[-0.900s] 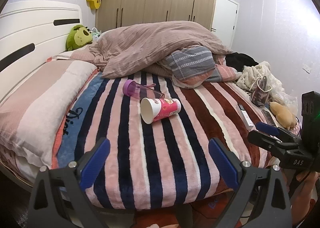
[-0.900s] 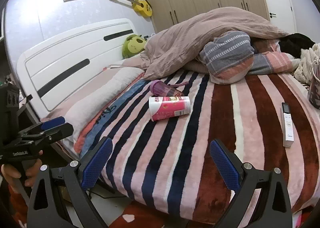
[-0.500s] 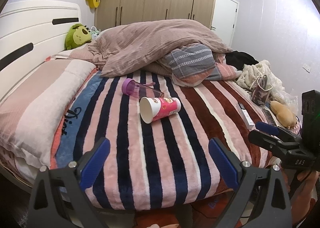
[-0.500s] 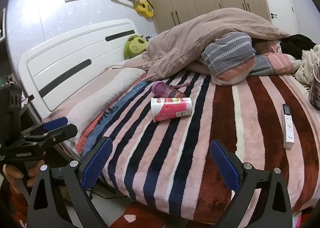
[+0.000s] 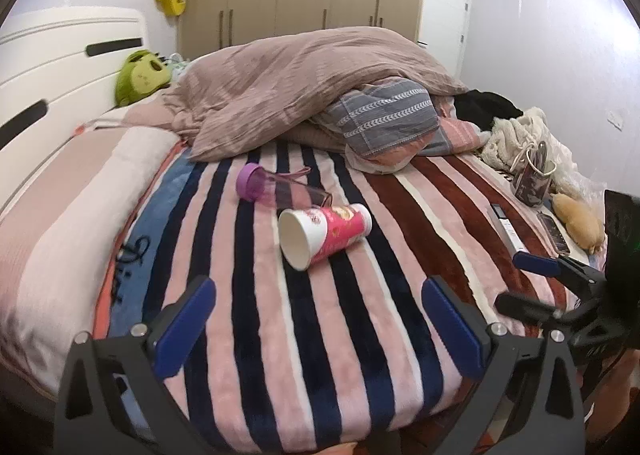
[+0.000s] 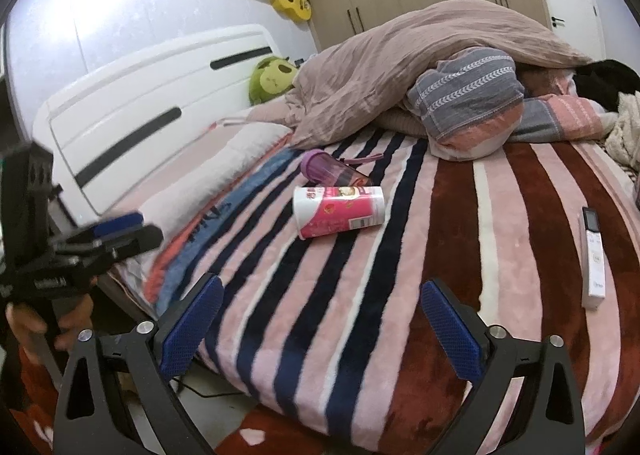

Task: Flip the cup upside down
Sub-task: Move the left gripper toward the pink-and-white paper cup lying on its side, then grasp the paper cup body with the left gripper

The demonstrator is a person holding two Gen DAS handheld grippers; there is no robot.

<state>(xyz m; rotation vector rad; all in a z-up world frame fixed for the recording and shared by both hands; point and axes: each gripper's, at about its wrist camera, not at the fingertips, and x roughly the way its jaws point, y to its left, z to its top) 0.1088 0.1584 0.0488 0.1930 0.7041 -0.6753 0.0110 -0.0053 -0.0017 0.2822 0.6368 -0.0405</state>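
the cup (image 5: 325,234) lay on its side on the striped blanket (image 5: 280,335) of the bed, straight ahead of the left tool (image 5: 319,319) and well apart from its blue pads, with the white open mouth turned toward that tool and a little to its left. it was a paper cup, white inside and around the rim, with a pink printed wrap and small pictures on the body; from the right tool (image 6: 320,317) its side showed, rim to the left and base to the right, with a barcode patch near the base. a purple-lidded bottle (image 5: 276,187) lay just beyond the cup, touching or nearly touching it, farther from both tools. the left tool stood wide, its fingers spread with nothing between them, and the right tool was also wide and held nothing. the right tool appeared at the right edge of the left view, low beside the bed, and the left tool at the left edge of the right view, gripped by a hand (image 6: 48,319). a white remote (image 6: 593,255) lay on the blanket ahead and to the right of the right tool.
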